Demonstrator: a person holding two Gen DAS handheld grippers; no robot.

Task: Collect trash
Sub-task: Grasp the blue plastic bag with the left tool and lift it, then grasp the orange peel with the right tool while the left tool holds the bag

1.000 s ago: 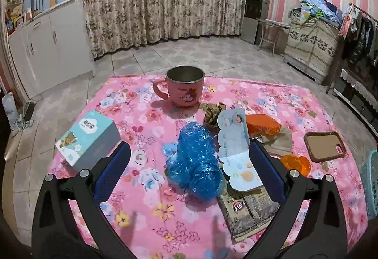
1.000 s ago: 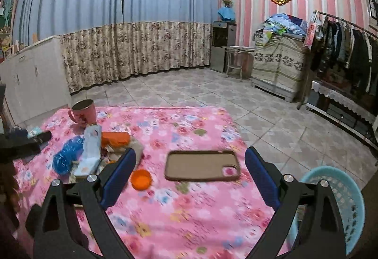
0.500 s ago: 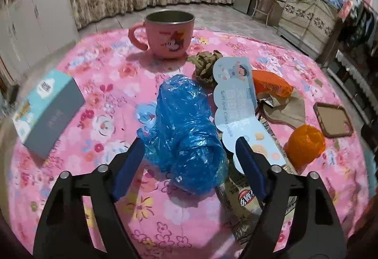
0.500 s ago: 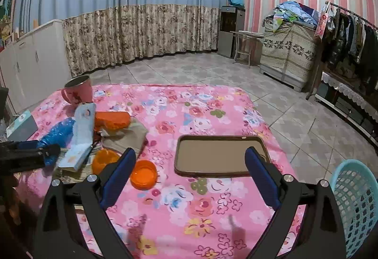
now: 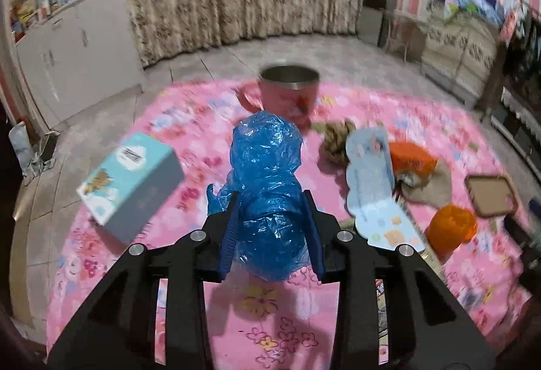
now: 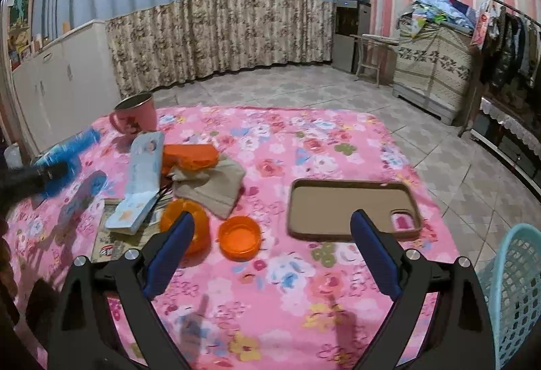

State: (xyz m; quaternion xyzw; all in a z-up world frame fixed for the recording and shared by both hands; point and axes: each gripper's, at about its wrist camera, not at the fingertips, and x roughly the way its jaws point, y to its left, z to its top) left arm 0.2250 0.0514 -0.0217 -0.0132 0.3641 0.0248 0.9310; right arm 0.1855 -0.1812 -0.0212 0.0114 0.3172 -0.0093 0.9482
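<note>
Your left gripper (image 5: 270,221) has just closed on the crumpled blue plastic bag (image 5: 267,187); your right gripper (image 6: 270,235) hangs open above the floral cloth (image 6: 287,140).

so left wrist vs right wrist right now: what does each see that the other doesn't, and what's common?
Left wrist only: the tissue box, and the left gripper, jaws just closing, pinching the blue plastic bag.

Right wrist only: the basket, the orange lid, and the right gripper, open and empty.

Both: bag, pink mug, phone case, orange cup.

Pink mug (image 5: 289,92), tissue box (image 5: 130,179), phone case (image 6: 353,209), floral cloth (image 6: 290,147)
</note>
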